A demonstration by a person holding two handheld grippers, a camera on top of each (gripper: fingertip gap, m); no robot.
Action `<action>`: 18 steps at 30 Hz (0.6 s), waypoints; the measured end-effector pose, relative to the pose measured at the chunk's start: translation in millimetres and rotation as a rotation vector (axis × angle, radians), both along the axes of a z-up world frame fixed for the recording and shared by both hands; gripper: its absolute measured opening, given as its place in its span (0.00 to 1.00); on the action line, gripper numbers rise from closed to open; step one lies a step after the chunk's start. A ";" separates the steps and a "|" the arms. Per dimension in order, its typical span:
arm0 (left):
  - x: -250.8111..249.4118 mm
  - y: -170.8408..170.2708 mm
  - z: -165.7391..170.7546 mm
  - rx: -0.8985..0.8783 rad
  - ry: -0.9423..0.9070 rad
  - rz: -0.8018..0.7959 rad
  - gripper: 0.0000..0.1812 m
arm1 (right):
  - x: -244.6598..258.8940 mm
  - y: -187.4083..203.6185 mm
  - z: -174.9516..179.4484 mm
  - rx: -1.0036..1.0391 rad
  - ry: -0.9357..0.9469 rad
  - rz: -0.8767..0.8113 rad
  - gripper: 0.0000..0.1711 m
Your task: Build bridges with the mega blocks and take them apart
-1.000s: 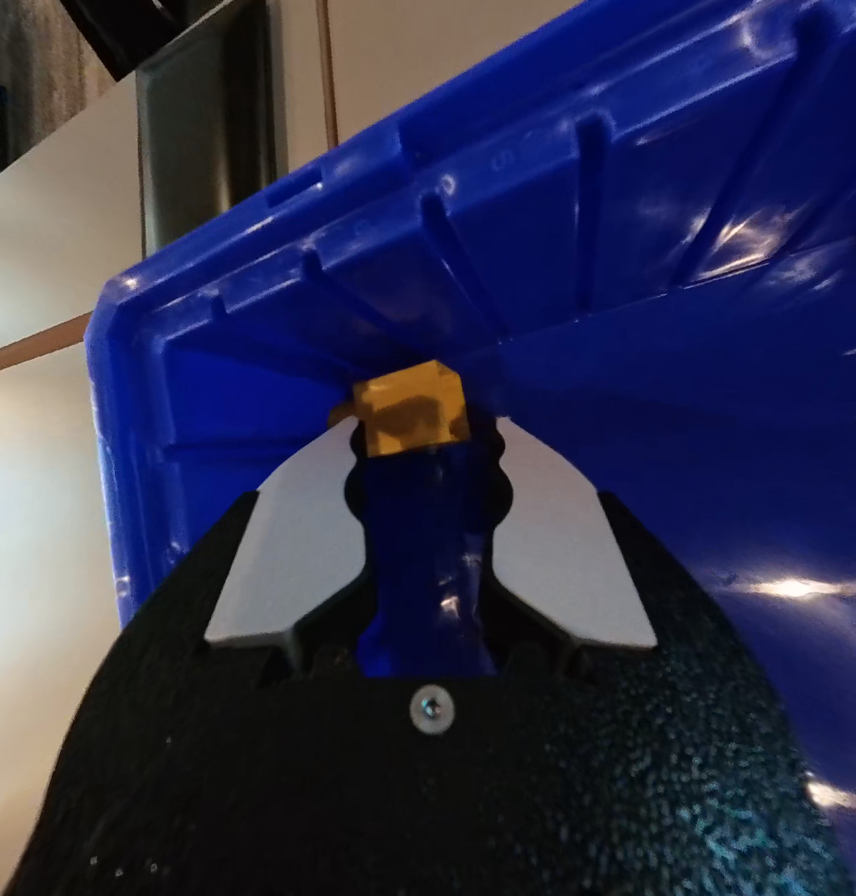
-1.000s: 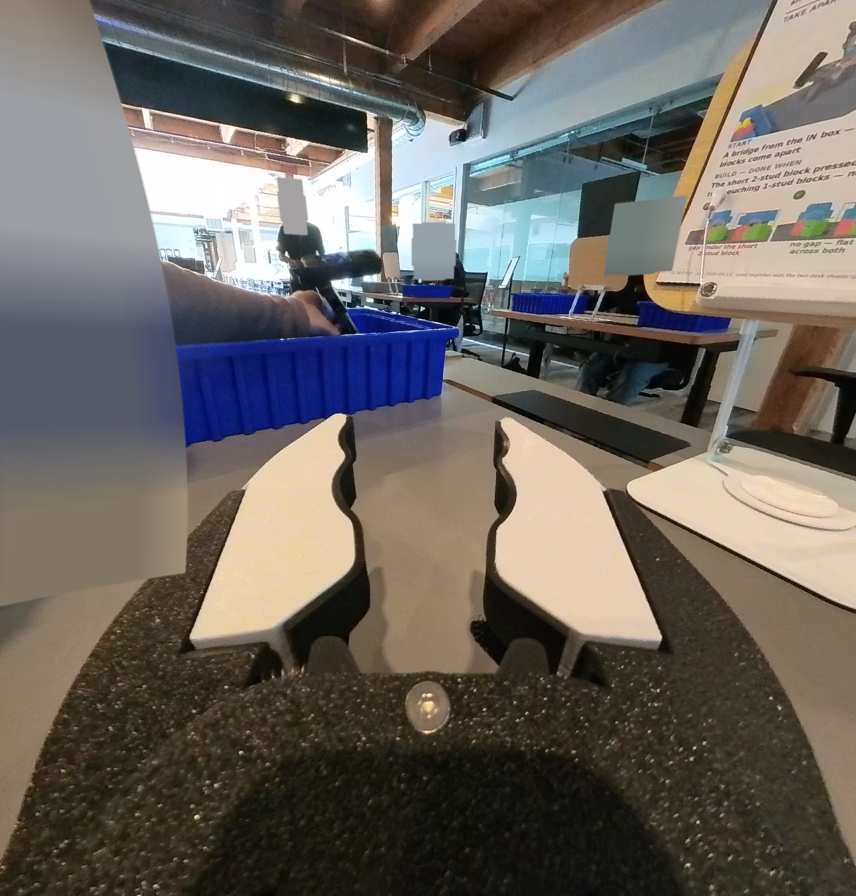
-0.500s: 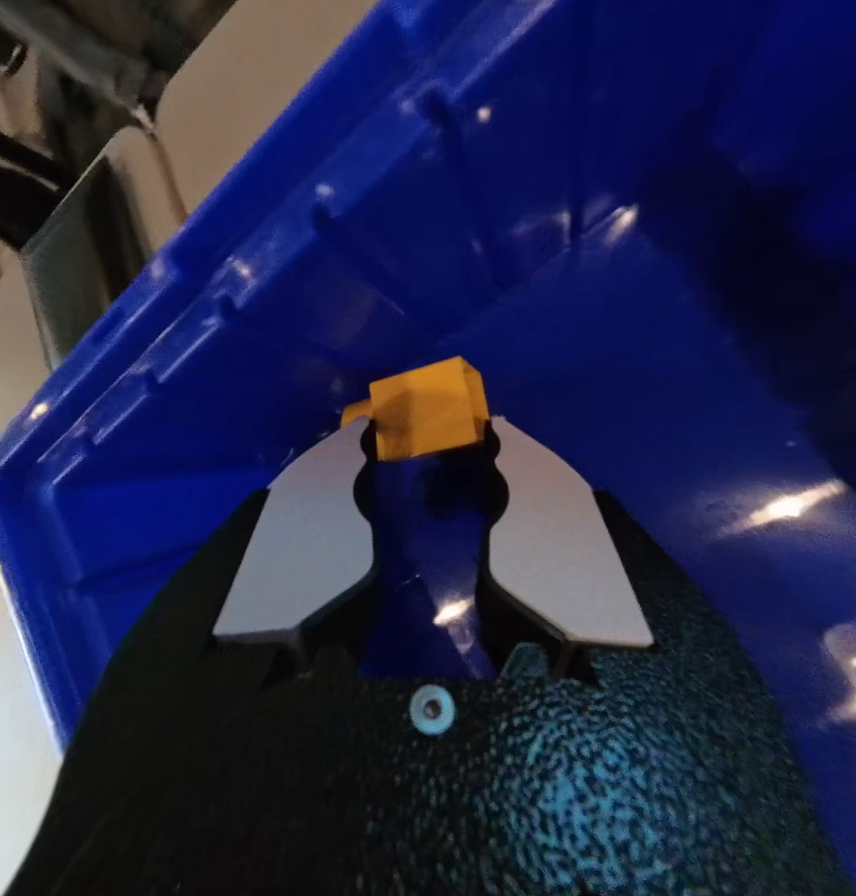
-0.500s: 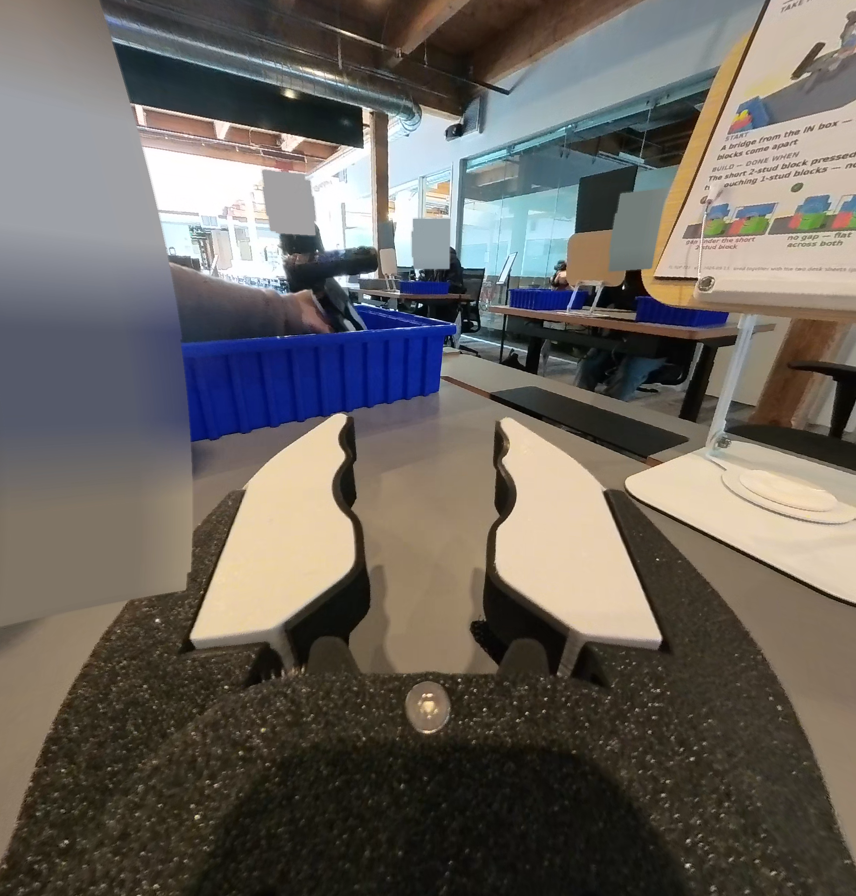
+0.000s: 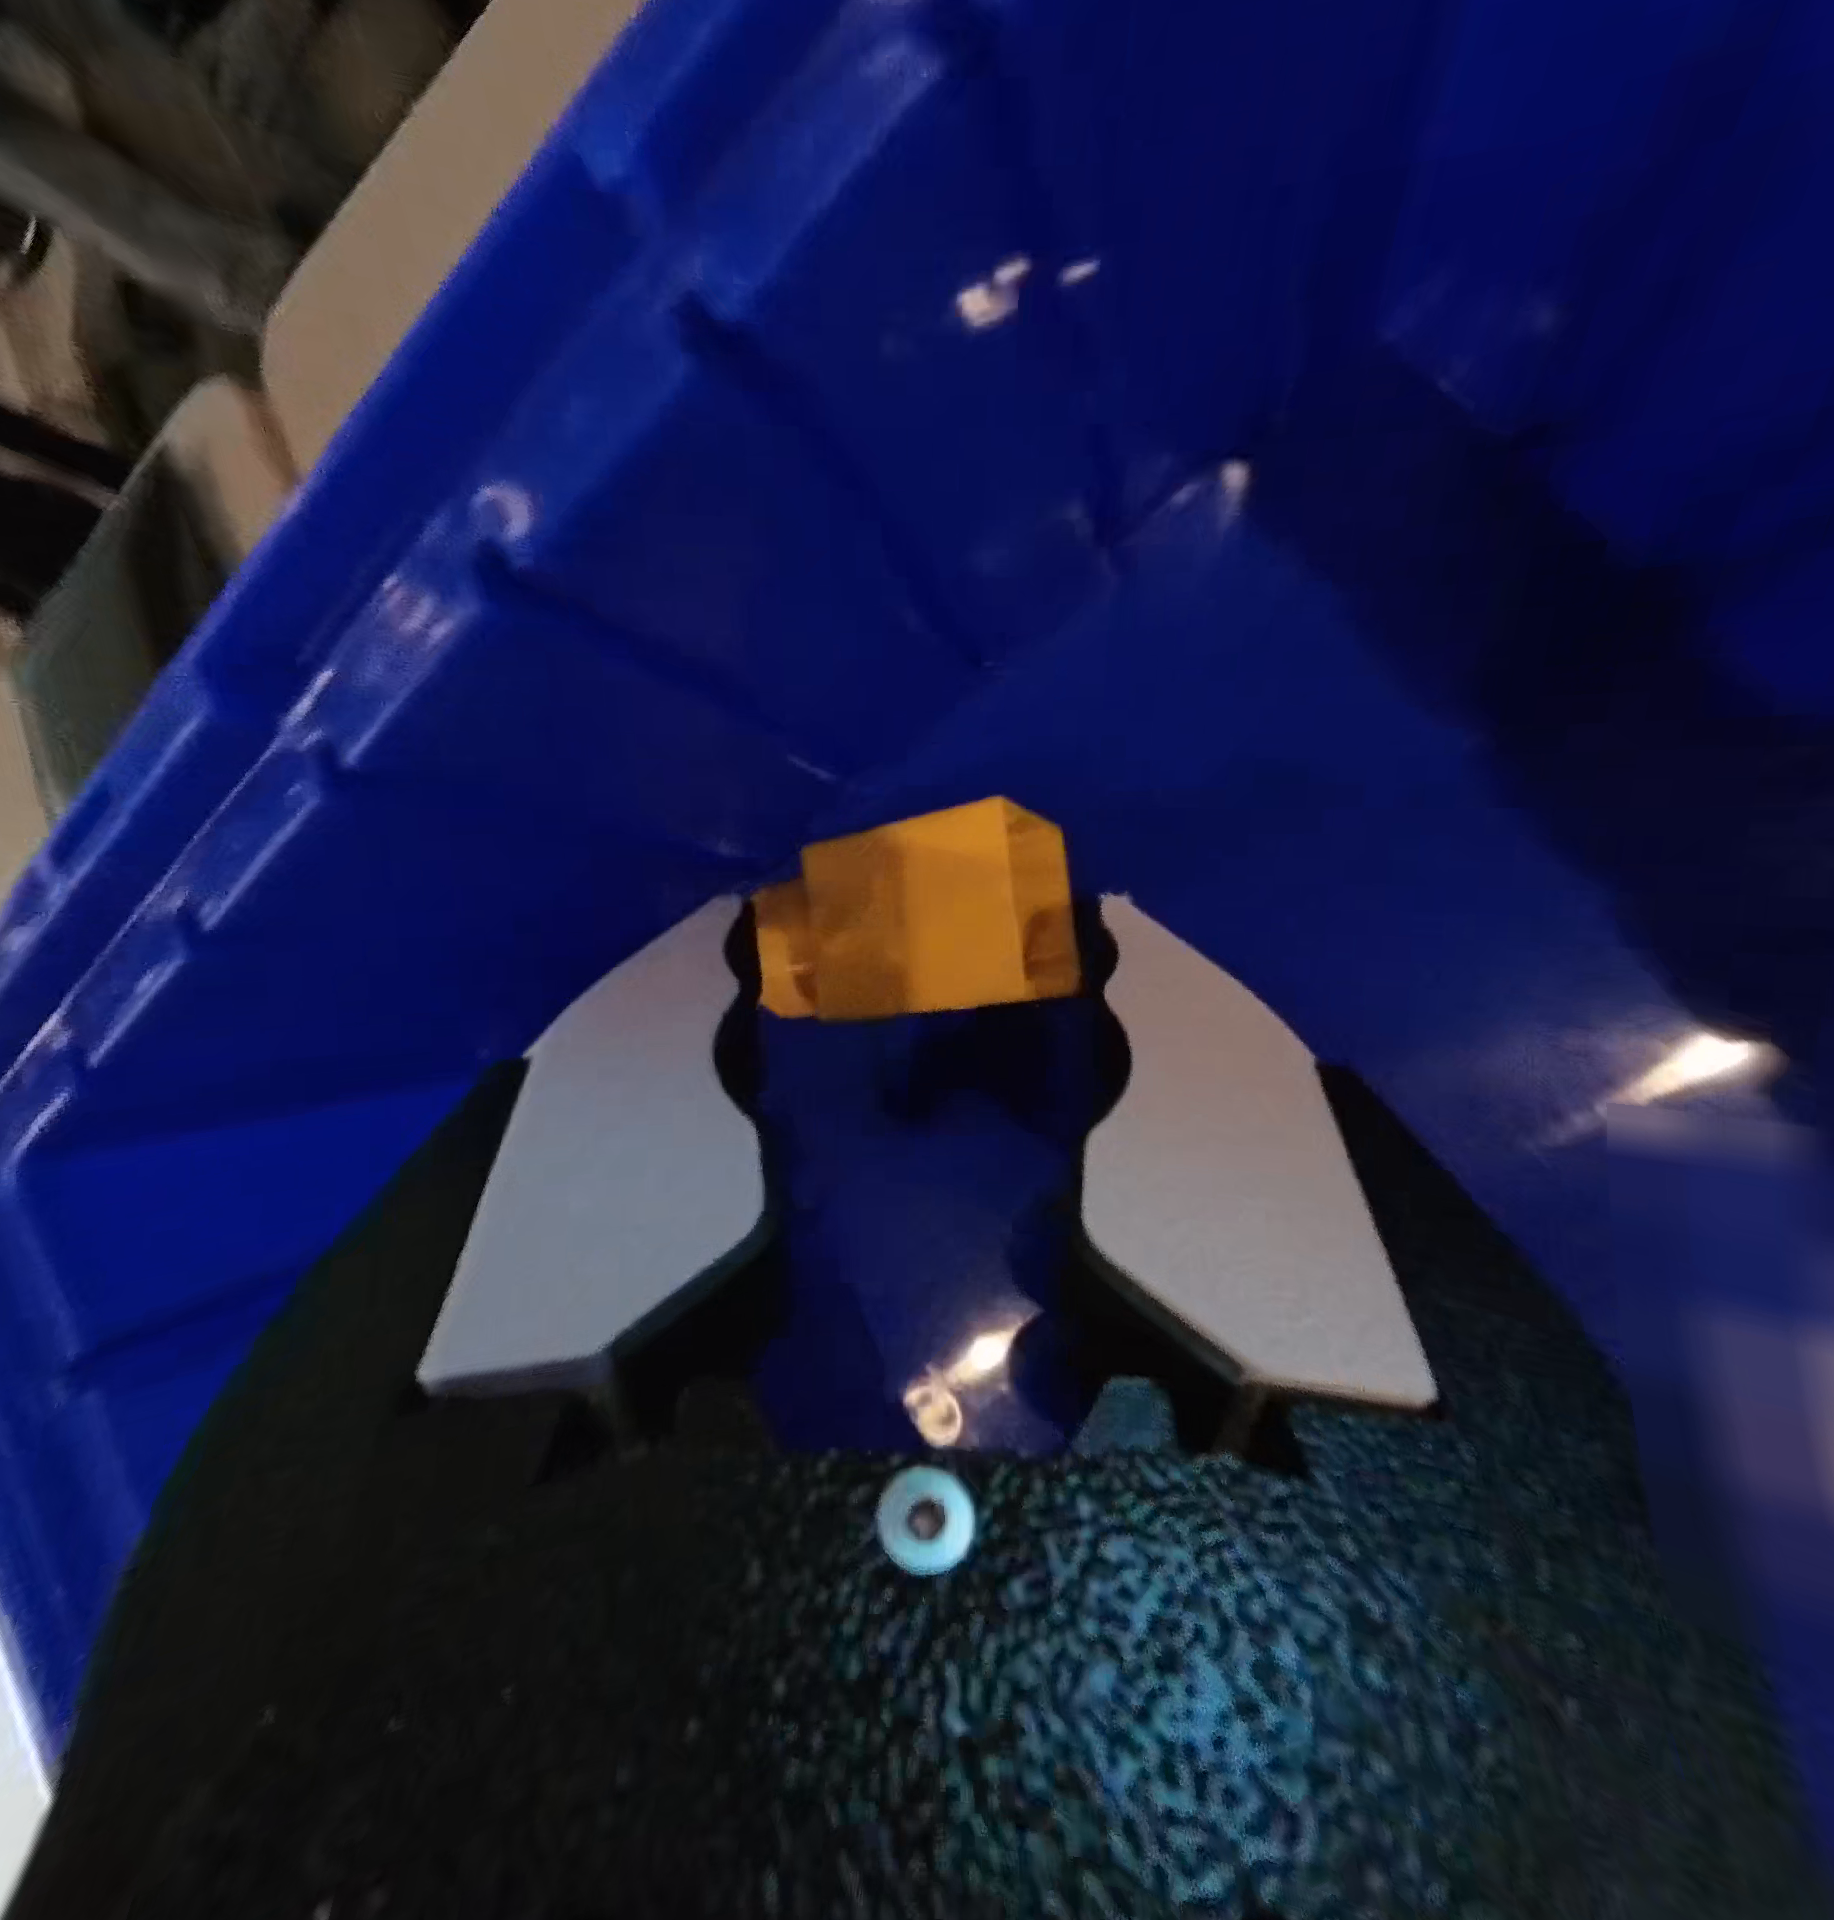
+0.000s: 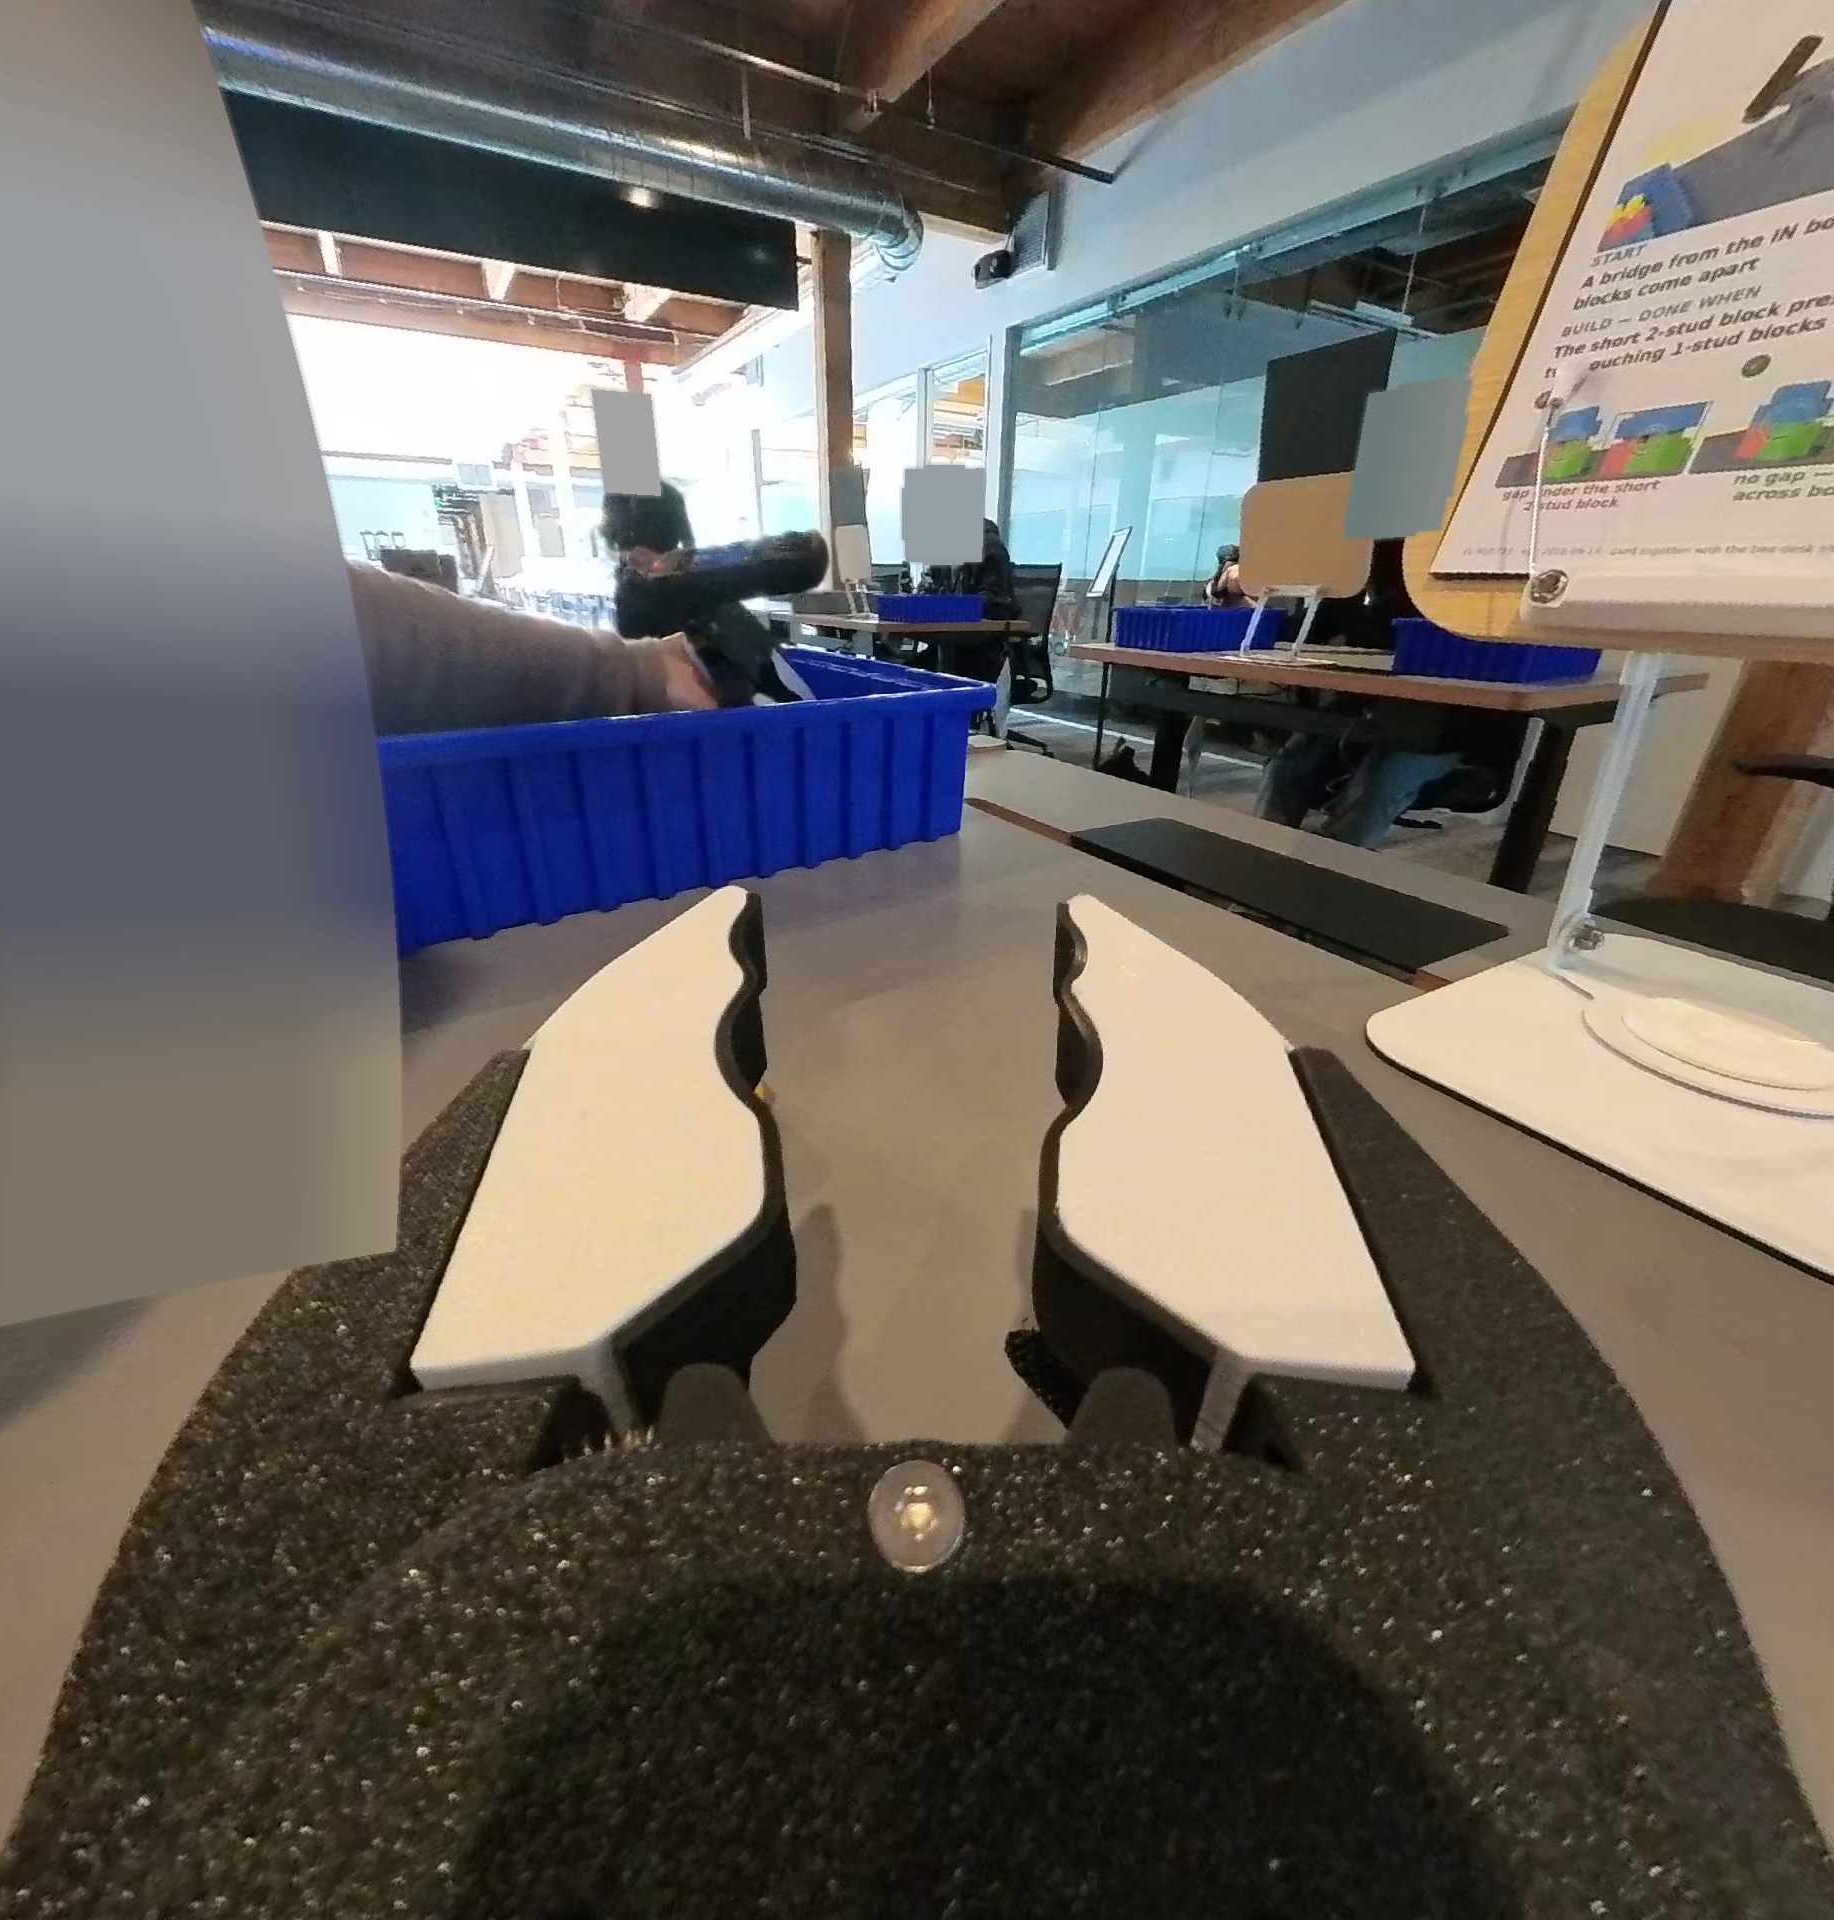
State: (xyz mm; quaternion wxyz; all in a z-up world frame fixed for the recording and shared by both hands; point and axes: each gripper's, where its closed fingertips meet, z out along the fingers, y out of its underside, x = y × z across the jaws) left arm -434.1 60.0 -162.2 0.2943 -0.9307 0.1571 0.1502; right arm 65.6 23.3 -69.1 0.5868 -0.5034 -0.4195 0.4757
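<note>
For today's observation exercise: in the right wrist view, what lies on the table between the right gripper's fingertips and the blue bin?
Only bare grey table lies between the right gripper and the blue bin.

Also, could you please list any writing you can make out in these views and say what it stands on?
Instruction sheet on the white stand, right wrist view: printed lines and picture captions, legible, but I do not copy out wording.
Blue bin, left wrist view: moulded marks on its wall, too blurred to read.
Orange block: no writing visible.
</note>
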 end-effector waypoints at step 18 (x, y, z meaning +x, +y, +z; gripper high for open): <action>51.3 2.2 19.4 0.056 -0.089 -0.315 0.53 | -2.2 -0.5 -2.3 -0.039 -0.001 0.034 0.30</action>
